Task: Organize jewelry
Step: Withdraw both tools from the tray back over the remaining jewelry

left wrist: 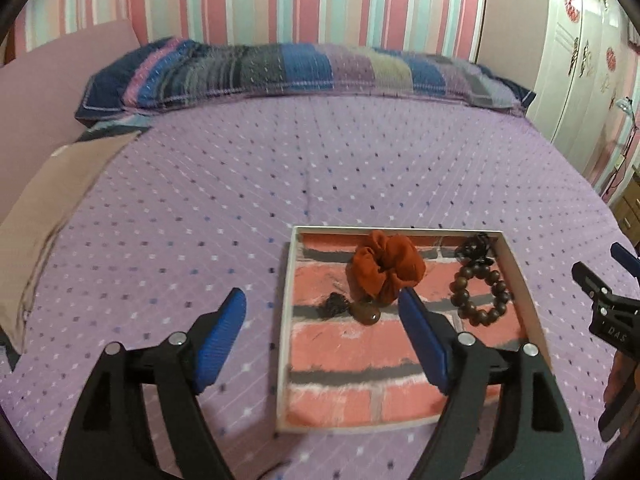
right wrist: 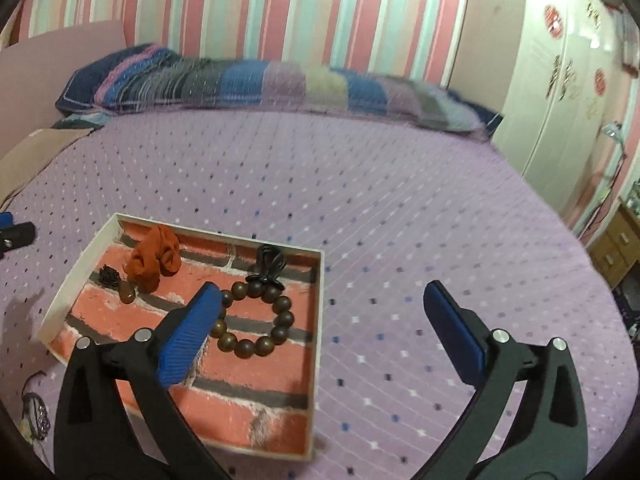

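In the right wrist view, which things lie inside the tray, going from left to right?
Dark tassel → brown stone → orange scrunchie → bead bracelet, all in the tray.

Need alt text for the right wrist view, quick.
Open right gripper hangs above a shallow brick-patterned tray on a purple dotted bedspread. The tray holds a wooden bead bracelet, an orange scrunchie and a brown stone pendant.
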